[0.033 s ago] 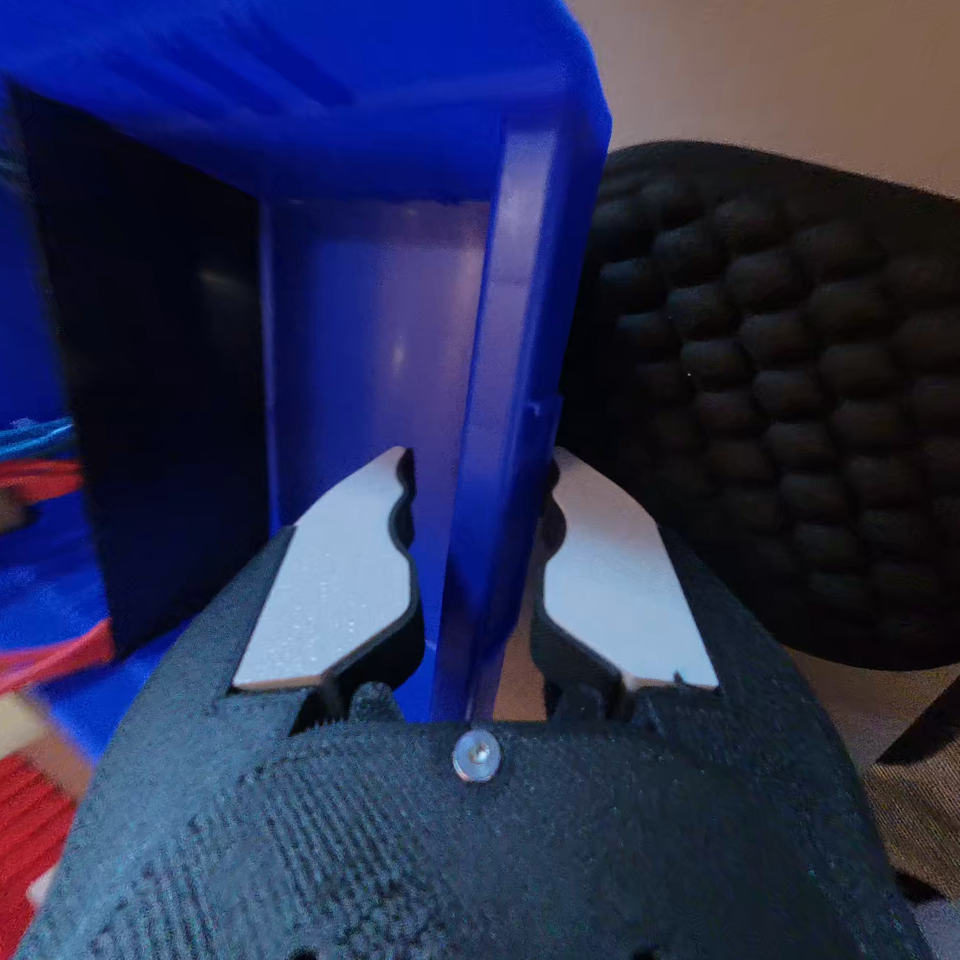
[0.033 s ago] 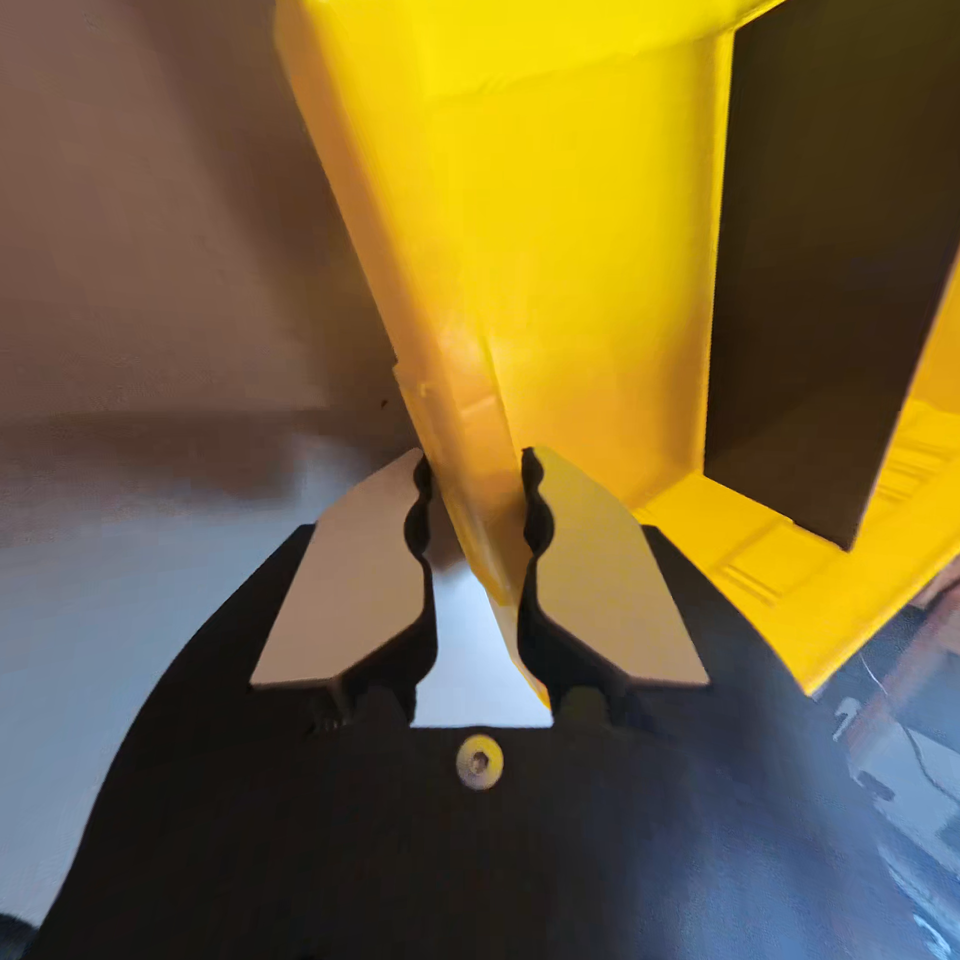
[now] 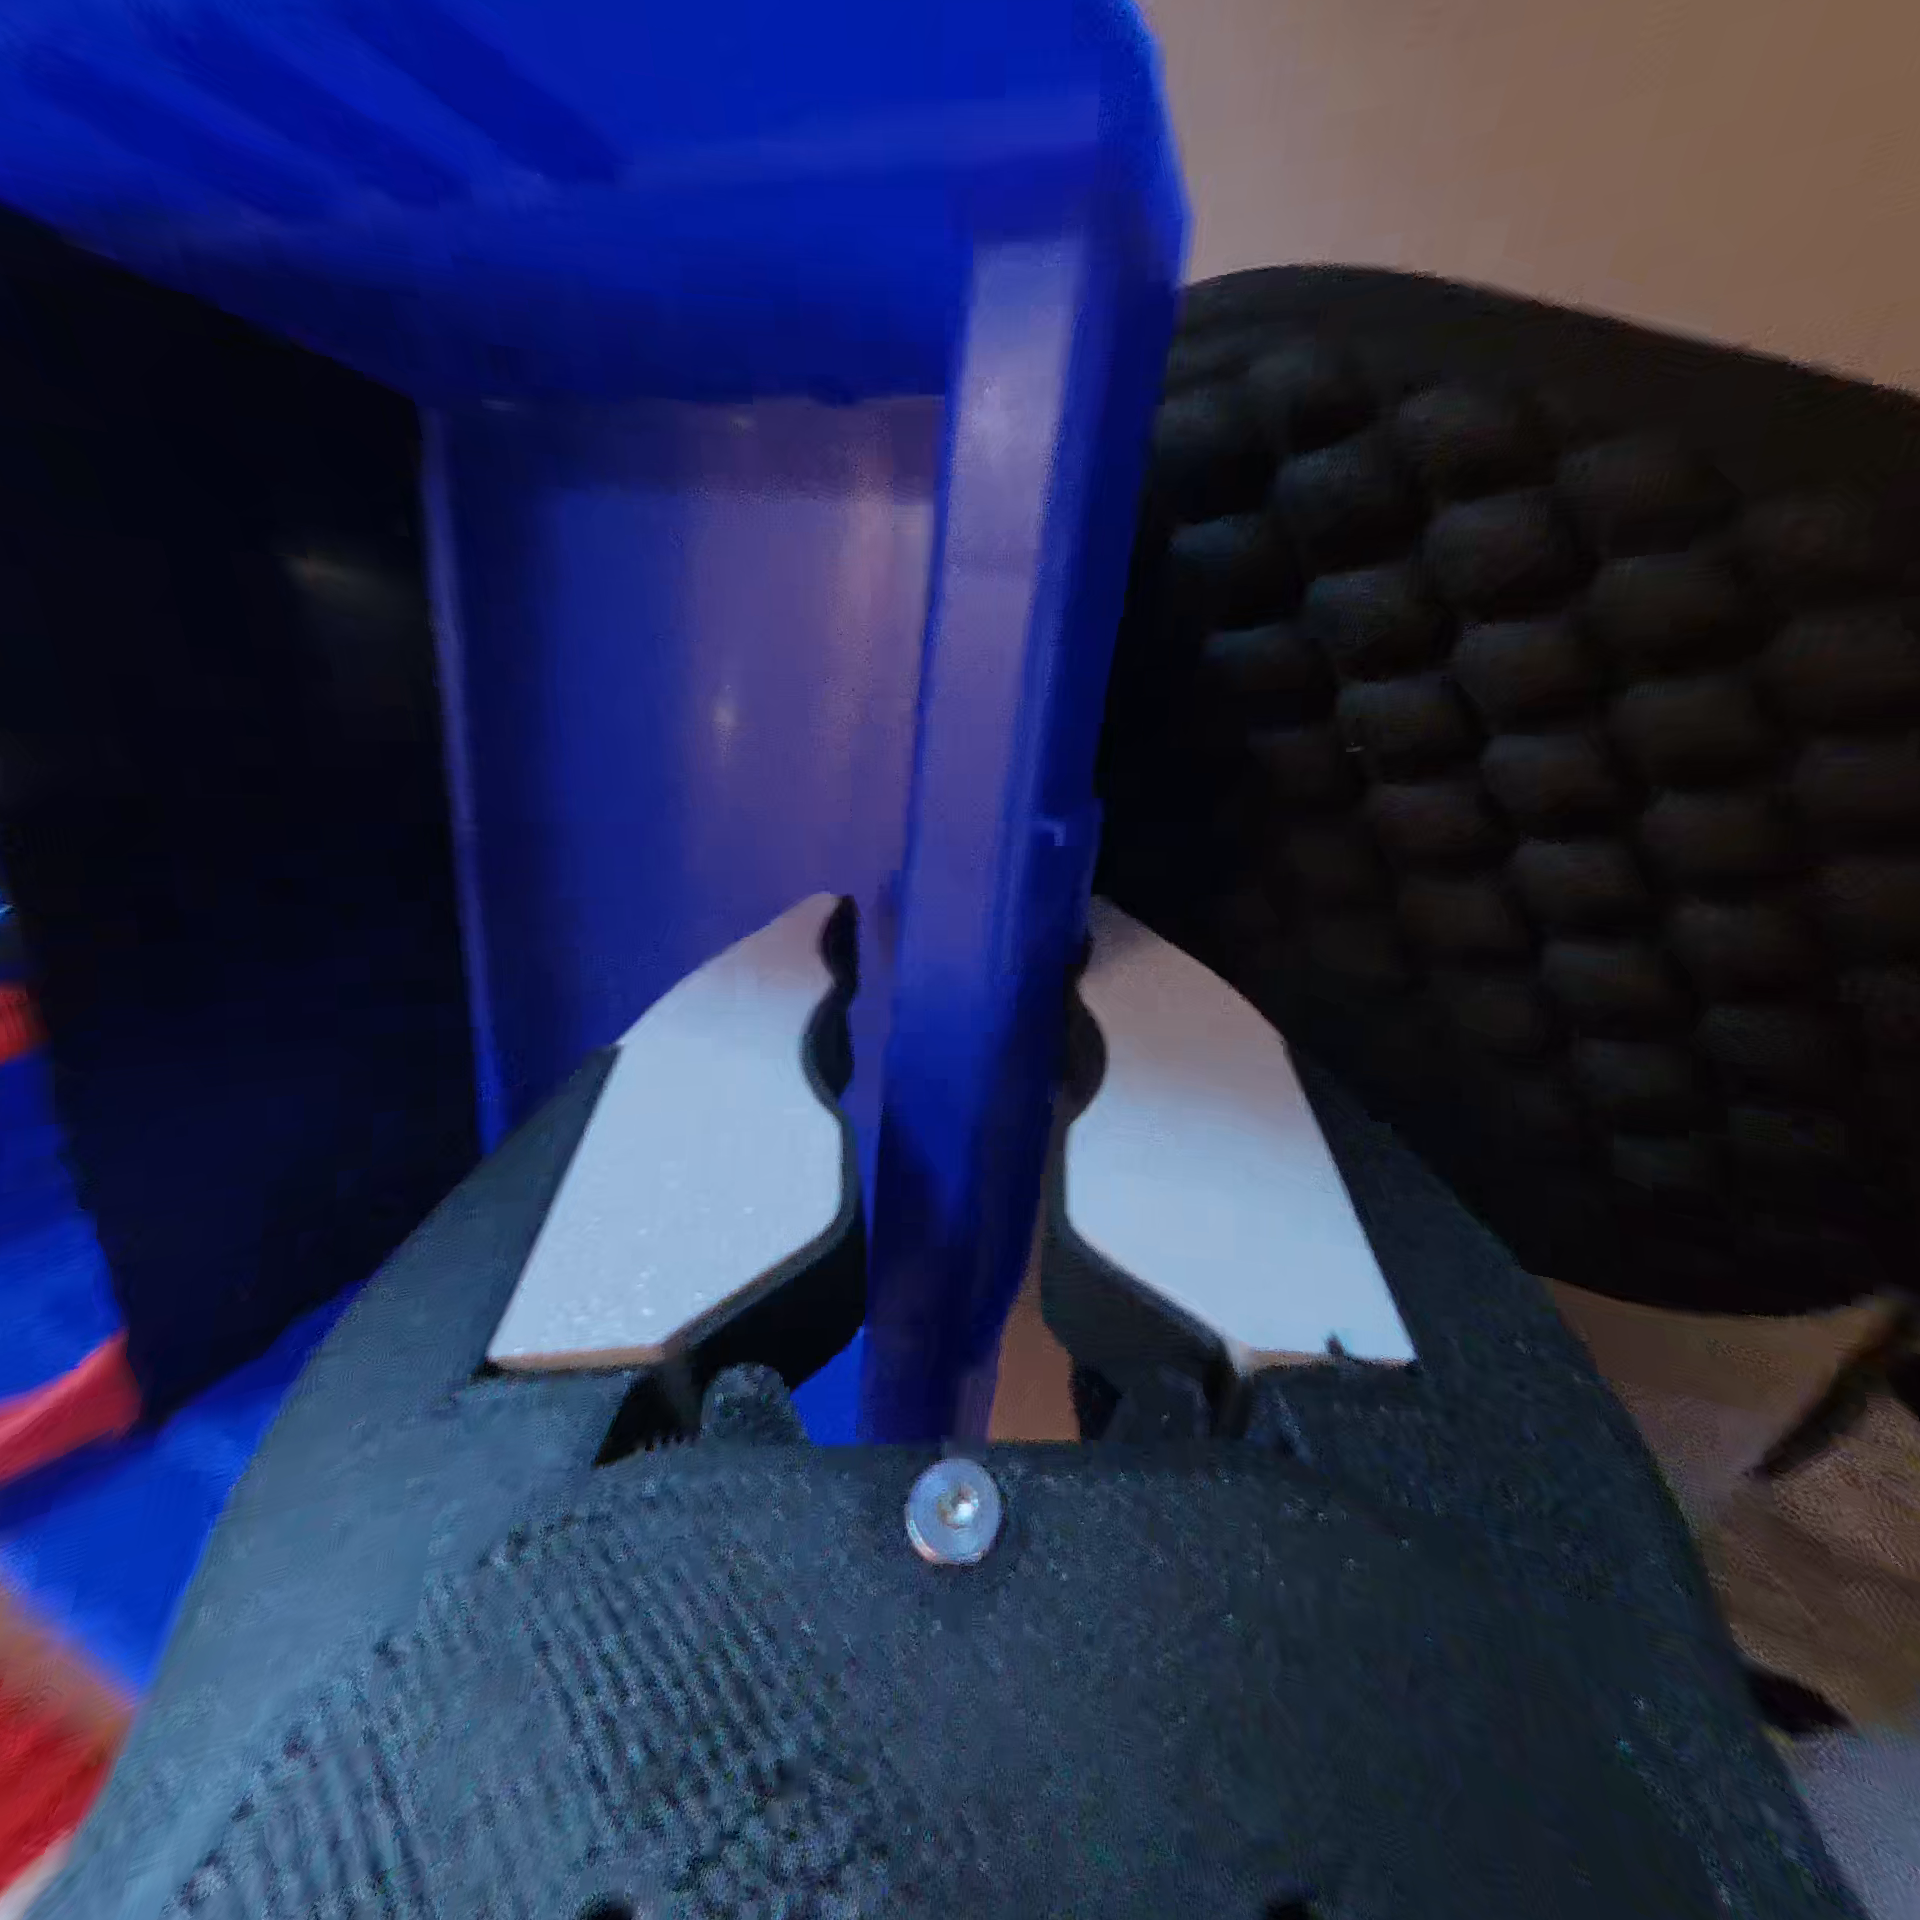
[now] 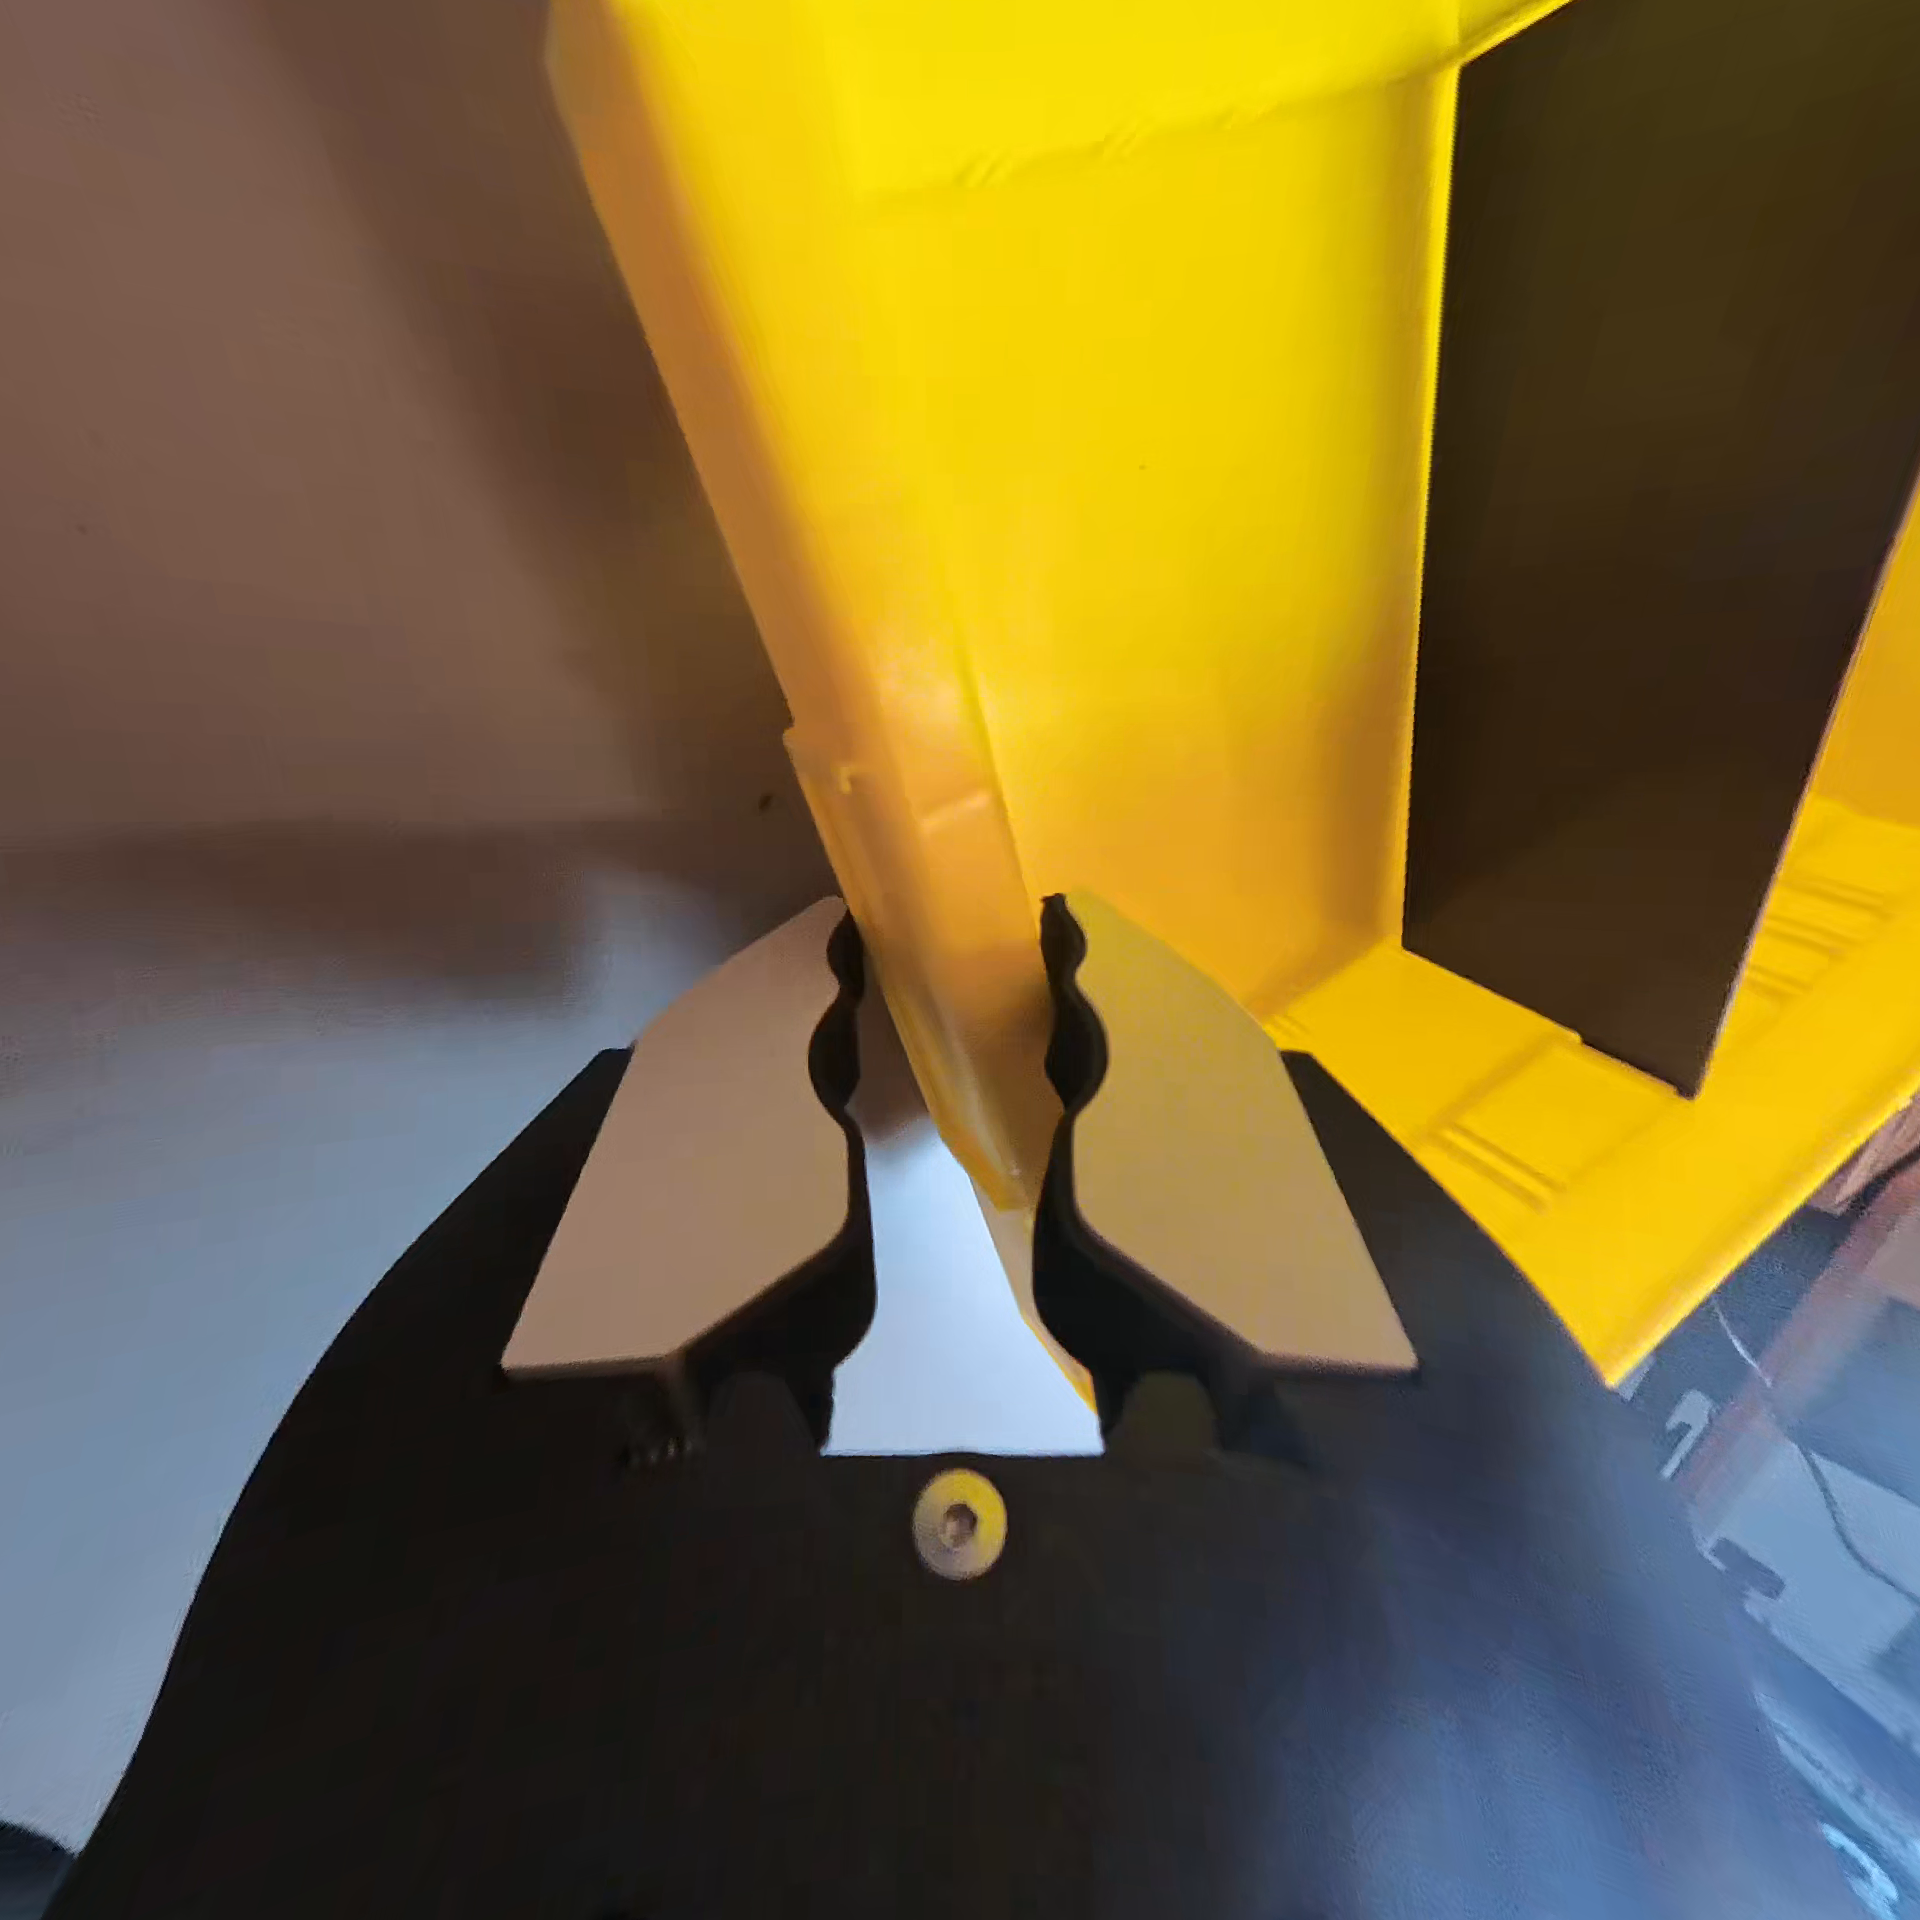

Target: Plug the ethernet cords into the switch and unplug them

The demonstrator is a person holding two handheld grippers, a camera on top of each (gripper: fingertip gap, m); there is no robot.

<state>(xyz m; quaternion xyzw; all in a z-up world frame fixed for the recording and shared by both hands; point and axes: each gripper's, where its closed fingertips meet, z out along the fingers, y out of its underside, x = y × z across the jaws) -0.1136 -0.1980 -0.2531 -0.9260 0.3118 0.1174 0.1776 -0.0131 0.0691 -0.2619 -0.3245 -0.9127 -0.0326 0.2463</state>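
A blue bin [image 3: 790, 312] and a black cushion [image 3: 1558, 779] with a bumpy pattern are shown; a yellow bin [image 4: 1143, 468] is seen.

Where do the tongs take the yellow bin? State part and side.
Take the yellow bin by its thin side wall, edge-on over the rim, one finger inside, one outside: it is flat and narrow, as the right tongs straddling it show.

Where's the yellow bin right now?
In the right wrist view, the yellow bin fills the upper centre and right, its side wall clamped between the right gripper jaws.
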